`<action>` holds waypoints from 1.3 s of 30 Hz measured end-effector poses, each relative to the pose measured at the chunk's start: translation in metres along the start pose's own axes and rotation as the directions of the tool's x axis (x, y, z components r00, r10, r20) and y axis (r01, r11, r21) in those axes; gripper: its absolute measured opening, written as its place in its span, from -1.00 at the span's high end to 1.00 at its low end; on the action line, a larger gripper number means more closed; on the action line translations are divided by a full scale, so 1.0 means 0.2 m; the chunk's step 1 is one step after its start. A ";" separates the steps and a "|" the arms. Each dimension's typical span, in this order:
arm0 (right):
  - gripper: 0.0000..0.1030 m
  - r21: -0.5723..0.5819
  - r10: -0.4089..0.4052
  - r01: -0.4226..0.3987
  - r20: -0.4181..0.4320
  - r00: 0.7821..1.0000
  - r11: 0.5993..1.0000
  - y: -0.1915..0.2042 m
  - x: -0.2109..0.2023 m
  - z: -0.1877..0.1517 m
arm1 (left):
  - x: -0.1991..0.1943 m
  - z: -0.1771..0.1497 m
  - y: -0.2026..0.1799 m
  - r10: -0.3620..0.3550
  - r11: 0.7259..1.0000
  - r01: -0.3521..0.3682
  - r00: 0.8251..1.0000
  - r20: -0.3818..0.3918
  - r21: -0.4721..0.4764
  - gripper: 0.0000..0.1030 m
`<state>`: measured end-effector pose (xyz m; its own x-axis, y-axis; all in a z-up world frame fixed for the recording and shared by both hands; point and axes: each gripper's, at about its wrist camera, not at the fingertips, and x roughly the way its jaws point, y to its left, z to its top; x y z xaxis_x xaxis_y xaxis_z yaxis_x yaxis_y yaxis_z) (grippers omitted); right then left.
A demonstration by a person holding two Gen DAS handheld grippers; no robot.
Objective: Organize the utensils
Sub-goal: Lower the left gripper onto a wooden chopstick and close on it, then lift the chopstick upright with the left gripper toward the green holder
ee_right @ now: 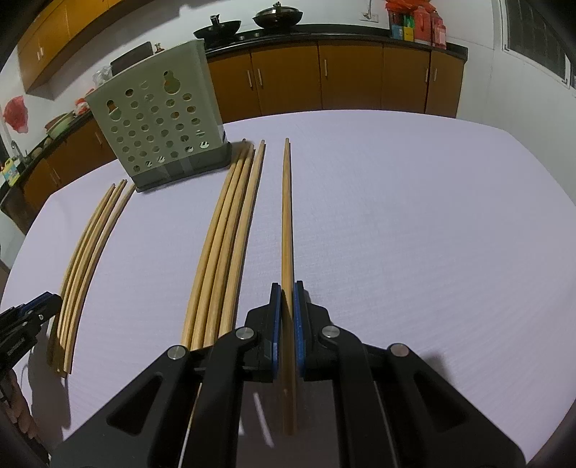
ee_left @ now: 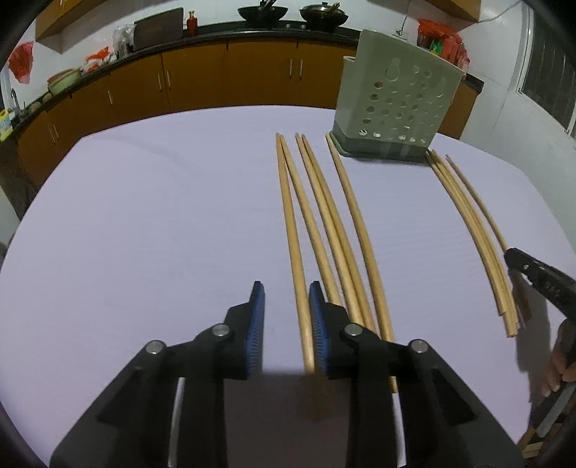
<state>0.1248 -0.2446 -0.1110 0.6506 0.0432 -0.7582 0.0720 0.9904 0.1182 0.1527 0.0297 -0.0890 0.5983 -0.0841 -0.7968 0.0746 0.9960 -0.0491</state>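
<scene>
Table (ee_right: 396, 216) pale, cabinets (ee_right: 352, 75) behind (kitchen); right gripper (ee_right: 285, 298) clamps chopstick (ee_right: 287, 216), left gripper (ee_left: 287, 306) seemingly unclosed.

Right tongs (ee_right: 284, 288) clamped, left tongs (ee_left: 287, 288) gapped, both angled downward.

Orange-brown cabinets (ee_right: 354, 77) under a dark counter (ee_right: 345, 33), white walls (ee_right: 482, 75), barred window (ee_left: 549, 75).

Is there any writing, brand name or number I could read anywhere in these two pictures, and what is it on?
No text can be read.
Colourful packets on the back counter: print too small and blurred.
Yellow box near the tap: print blurred.
Red bottle: label too small.
Utensil holder, chopsticks and both grippers: no lettering seen.
</scene>
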 end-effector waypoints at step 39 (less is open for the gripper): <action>0.85 -0.005 -0.023 0.024 0.165 0.986 1.000 -0.12 -0.22 0.12 | -0.16 0.13 0.25 0.060 0.997 -0.052 0.987 0.146 -0.059 0.85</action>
<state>0.1124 -0.2730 -0.0660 0.7645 -0.0015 -0.6447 0.0838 0.9917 0.0970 0.1577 0.0817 -0.0496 0.7116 -0.0272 -0.7021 -0.0040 0.9991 -0.0428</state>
